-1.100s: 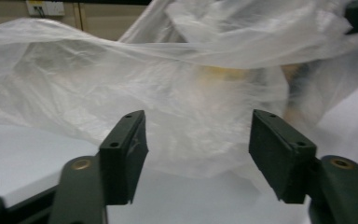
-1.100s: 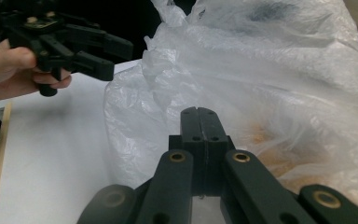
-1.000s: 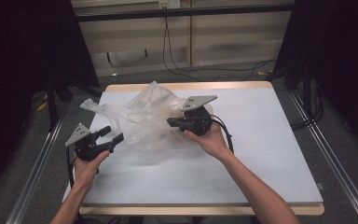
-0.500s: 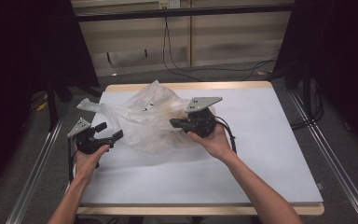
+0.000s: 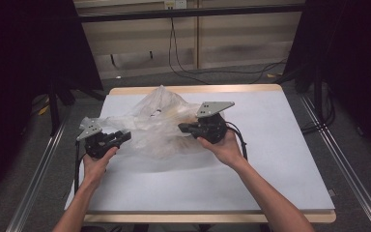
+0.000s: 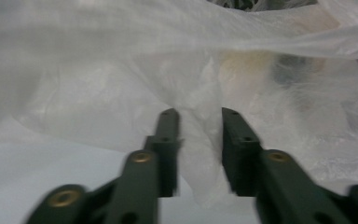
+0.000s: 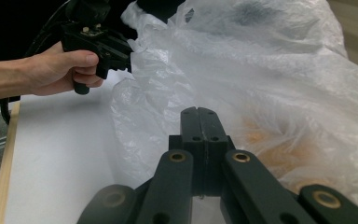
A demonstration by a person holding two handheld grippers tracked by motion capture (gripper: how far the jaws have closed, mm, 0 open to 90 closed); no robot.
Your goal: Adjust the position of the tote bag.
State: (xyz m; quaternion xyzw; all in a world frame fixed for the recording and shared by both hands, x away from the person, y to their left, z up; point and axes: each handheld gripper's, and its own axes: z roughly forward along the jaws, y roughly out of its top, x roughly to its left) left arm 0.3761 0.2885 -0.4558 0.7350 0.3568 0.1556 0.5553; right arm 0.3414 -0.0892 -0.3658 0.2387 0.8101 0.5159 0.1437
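Observation:
A crumpled translucent plastic bag (image 5: 159, 123) lies on the white table (image 5: 280, 159). Tan and dark shapes show faintly through its film (image 7: 270, 140). My right gripper (image 5: 182, 127) is at the bag's right side. Its jaws (image 7: 199, 111) are pressed together, with folds of film running to their tips. My left gripper (image 5: 125, 137) is at the bag's left edge, also seen in the right gripper view (image 7: 121, 51). Its jaws (image 6: 199, 114) have just been closing. They still stand a little apart, with a fold of the bag between them.
The table's wooden edge (image 5: 193, 89) runs along the far side, with metal rails (image 5: 38, 169) on the floor at left and right. Cables (image 5: 183, 63) lie on the floor behind the table. Bare tabletop spreads to the right of the bag and in front of it.
The left gripper's jaws went wide and have now narrowed around the bag's left edge. The bag has been drawn out a little toward the left. Both hands stayed nearly in place.

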